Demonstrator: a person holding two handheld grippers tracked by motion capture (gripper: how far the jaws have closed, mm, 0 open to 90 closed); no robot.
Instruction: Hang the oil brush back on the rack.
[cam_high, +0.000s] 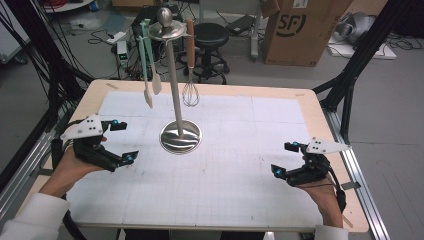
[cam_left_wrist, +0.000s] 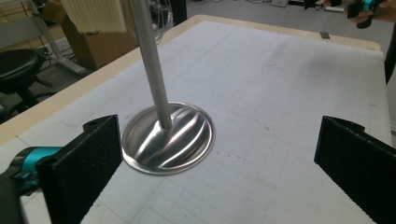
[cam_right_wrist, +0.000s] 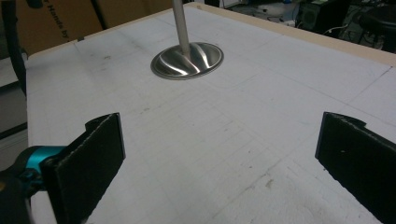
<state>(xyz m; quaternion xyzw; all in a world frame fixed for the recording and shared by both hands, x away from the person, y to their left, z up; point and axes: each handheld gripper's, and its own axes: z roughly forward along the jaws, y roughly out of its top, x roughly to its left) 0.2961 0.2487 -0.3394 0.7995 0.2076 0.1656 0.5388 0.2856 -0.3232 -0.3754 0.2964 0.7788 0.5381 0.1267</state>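
A steel utensil stand (cam_high: 181, 136) with a round base and a thin pole rises from the middle of the white gridded mat (cam_high: 225, 180). From its top ring hang two pale spatulas (cam_high: 148, 95) and a whisk (cam_high: 190, 92) with a brown handle. My left gripper (cam_high: 126, 141) hovers left of the base, open, with nothing between its jaws. In the left gripper view (cam_left_wrist: 215, 163) the base (cam_left_wrist: 168, 137) lies just ahead, and a spatula blade (cam_left_wrist: 93, 14) hangs at the top. My right gripper (cam_high: 285, 158) rests open near the right edge, and from its own view (cam_right_wrist: 219, 163) the base (cam_right_wrist: 187, 60) is farther off.
The wooden table (cam_high: 330, 150) ends close to the right hand. Behind it stand a black stool (cam_high: 210, 37), a cardboard box (cam_high: 300, 30) and cables on the floor. Black frame struts (cam_high: 350, 85) rise at both sides.
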